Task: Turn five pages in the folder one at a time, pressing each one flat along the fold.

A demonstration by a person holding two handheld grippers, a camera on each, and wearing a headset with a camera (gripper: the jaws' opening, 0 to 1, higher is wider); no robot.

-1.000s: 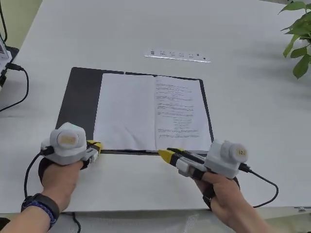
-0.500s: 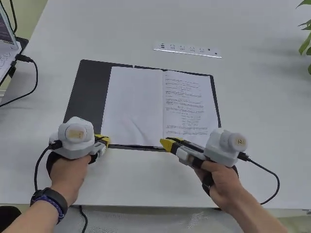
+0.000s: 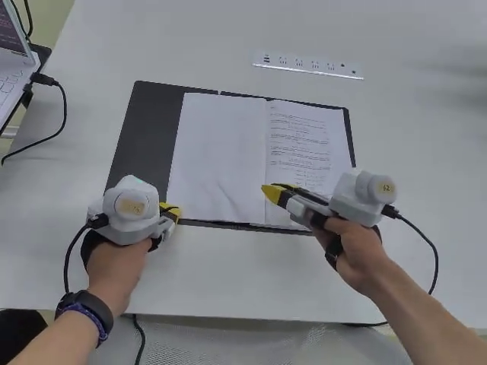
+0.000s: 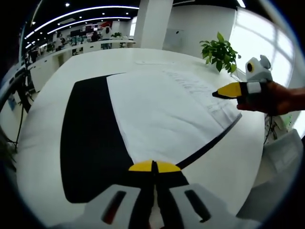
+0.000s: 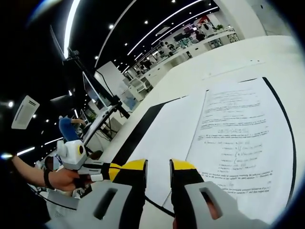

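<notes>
The left hand-held gripper (image 3: pixel 170 214) is held with jaws together; the right hand-held gripper (image 3: pixel 268 190) is angled leftward, jaws slightly parted; both are held well apart

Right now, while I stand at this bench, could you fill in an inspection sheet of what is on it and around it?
Surface: white table, plain and flat.
Job's things: black folder lying open; blank page on the left, printed page on the right.
Clutter: nothing seen.
Grippers: left gripper shut, at the folder's near edge; right gripper open, over the printed page's lower edge.
Cables: left gripper lead; right gripper lead; black cable plugged in beside the laptop.
Surroundings: socket strip beyond the folder; plant; open office behind.
</notes>
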